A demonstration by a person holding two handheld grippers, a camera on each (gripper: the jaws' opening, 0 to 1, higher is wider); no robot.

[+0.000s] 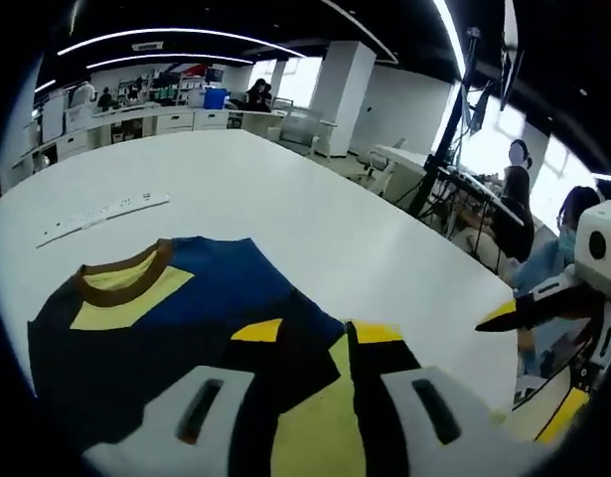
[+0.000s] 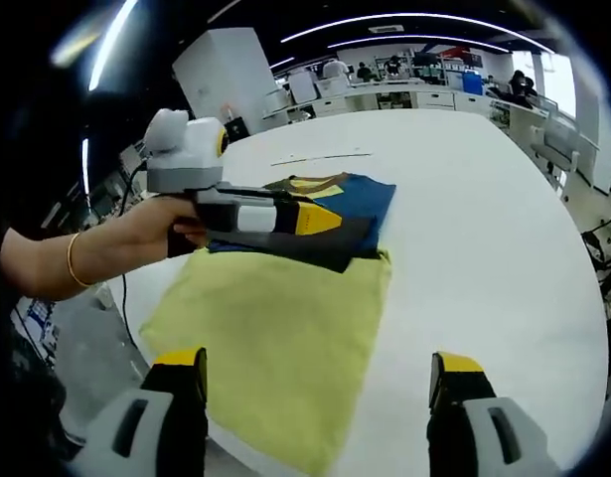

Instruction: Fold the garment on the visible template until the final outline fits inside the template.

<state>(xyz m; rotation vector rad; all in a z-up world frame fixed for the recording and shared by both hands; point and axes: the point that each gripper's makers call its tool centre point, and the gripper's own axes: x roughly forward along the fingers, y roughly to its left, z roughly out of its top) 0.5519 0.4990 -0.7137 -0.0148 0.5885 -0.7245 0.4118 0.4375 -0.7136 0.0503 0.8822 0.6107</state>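
A: Yellow template sheet (image 2: 275,343) lies flat on the white counter (image 2: 484,229), with the navy garment (image 2: 330,214) overlapping its far end.

B: And the grippers?

A: Left gripper (image 2: 320,221), held by a hand (image 2: 151,234), has its jaws closed on the garment's dark fold. Right gripper (image 2: 315,378) hovers with jaws wide apart, holding nothing, above the template's near edge.

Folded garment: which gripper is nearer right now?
Left. The left gripper sits right over the navy garment, though contact is unclear. The right gripper, jaws wide, hangs back at the near end of the yellow template.
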